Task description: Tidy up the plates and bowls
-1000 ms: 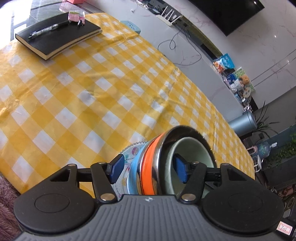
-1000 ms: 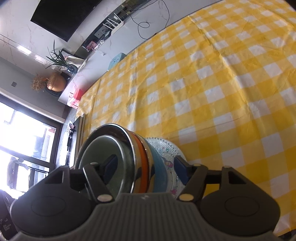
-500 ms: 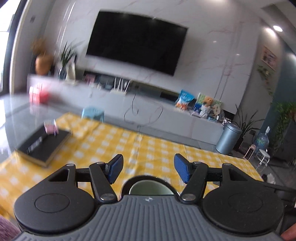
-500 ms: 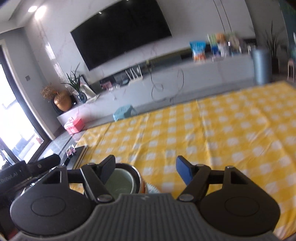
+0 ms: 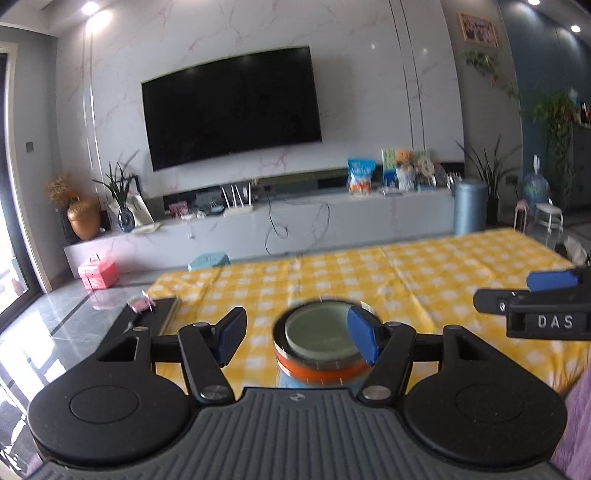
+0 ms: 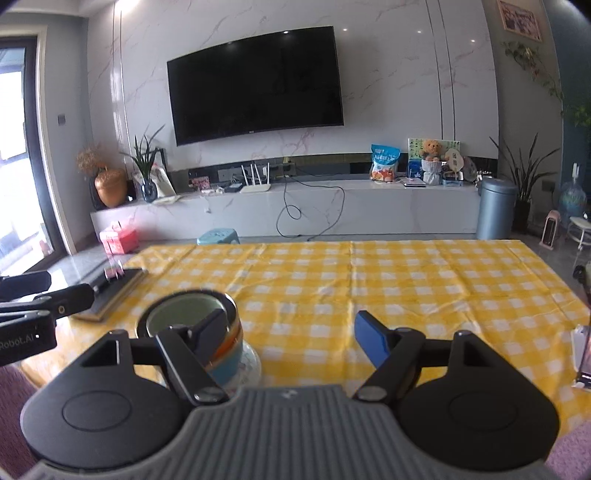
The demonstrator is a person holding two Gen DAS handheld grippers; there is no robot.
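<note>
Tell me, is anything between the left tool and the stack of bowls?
No, nothing visible is. The left tool hangs open just in front of the stack of bowls on the yellow checked cloth. The black notebook lies off to the side.

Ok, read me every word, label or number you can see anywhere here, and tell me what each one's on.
"DAS" on the right gripper, seen from the left wrist.
"Robot.AI" on the left gripper, seen from the right wrist; its start is cut off.
Print on the snack bag and the framed picture: too small to read.

Yellow-checked table [image 6: 406, 288]: dish stack [image 6: 207, 332], black notebook [image 6: 114, 291].
</note>
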